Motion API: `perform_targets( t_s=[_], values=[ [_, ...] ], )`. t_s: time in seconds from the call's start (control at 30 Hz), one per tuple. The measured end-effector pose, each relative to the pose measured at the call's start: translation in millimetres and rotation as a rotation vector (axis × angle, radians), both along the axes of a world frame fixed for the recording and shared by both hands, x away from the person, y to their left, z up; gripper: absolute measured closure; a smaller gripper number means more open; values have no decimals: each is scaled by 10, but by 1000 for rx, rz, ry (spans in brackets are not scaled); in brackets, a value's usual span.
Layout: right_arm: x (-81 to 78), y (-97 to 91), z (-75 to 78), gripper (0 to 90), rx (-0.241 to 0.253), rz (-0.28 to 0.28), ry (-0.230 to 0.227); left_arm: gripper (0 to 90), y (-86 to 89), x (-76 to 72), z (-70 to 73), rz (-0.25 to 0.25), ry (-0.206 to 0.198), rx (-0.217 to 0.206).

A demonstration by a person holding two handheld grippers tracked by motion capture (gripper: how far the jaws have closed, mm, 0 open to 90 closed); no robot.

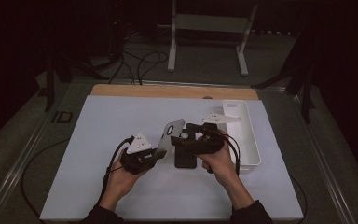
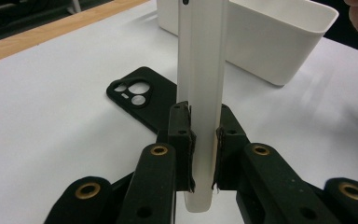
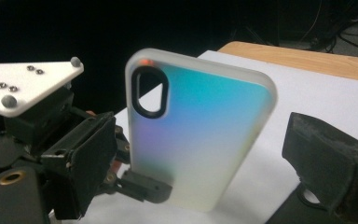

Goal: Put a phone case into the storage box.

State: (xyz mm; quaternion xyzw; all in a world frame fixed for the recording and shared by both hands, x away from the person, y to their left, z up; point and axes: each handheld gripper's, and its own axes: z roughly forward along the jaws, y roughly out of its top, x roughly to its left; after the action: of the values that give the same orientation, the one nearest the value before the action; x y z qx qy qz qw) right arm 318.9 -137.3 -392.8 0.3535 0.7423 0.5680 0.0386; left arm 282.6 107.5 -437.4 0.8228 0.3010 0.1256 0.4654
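Hands sit mid-table in the high view: my left gripper [image 1: 154, 153] holds the frosted phone case [image 1: 172, 133] tilted up off the white table [image 1: 98, 186], and my right gripper [image 1: 191, 135] hovers just beside it, over the black case [image 1: 185, 160] lying flat. Plenty of bare table to the left and toward me; the white bin [image 1: 249, 140] crowds the right edge, just past my right hand.

Left gripper view: pads [image 2: 182, 149] are clamped on the frosted case [image 2: 201, 93] across its thin edges, low on its body. Black case [image 2: 142, 100] lies behind, bin [image 2: 270, 37] further back, with a free strip of table between them.

Right gripper view gives what the others don't: the case's iridescent back [image 3: 200, 135] and its camera cutout, facing me. One of my own pads [image 3: 328, 163] shows at the right, apart from the case, so these jaws stand wide with nothing between them.
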Motion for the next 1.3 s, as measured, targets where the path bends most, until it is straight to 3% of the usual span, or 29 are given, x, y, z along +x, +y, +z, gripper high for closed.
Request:
perform_targets(
  t_s=[0.23, 0.57, 1.0, 1.03, 1.07, 1.1, 1.27, 1.3],
  values=[
    [16, 49, -3, 100, 49, -25, 28, 810, -22, -9, -4, -7, -2, 3],
    [45, 115, -14, 149, 72, -80, 41, 811, -111, -18, -43, -38, 7, -5],
    [13, 159, -1, 168, 50, -83, 6, 809, -115, -20, -50, -47, 13, -4],
    [13, 159, -1, 168, 50, -83, 6, 809, -103, -27, -48, -34, -5, 2],
    [6, 167, 11, 169, 27, -82, -3, 615, -93, -26, -46, -20, -8, 2],
    [7, 164, 10, 169, 23, -83, -6, 534, -73, -22, -45, -4, -12, 7],
    [16, 135, 13, 169, 24, -82, -6, 335, 43, -19, -41, 57, -20, -3],
    [24, 122, 13, 169, 36, -72, 3, 248, 90, -26, -39, 91, -32, -4]
  ],
)
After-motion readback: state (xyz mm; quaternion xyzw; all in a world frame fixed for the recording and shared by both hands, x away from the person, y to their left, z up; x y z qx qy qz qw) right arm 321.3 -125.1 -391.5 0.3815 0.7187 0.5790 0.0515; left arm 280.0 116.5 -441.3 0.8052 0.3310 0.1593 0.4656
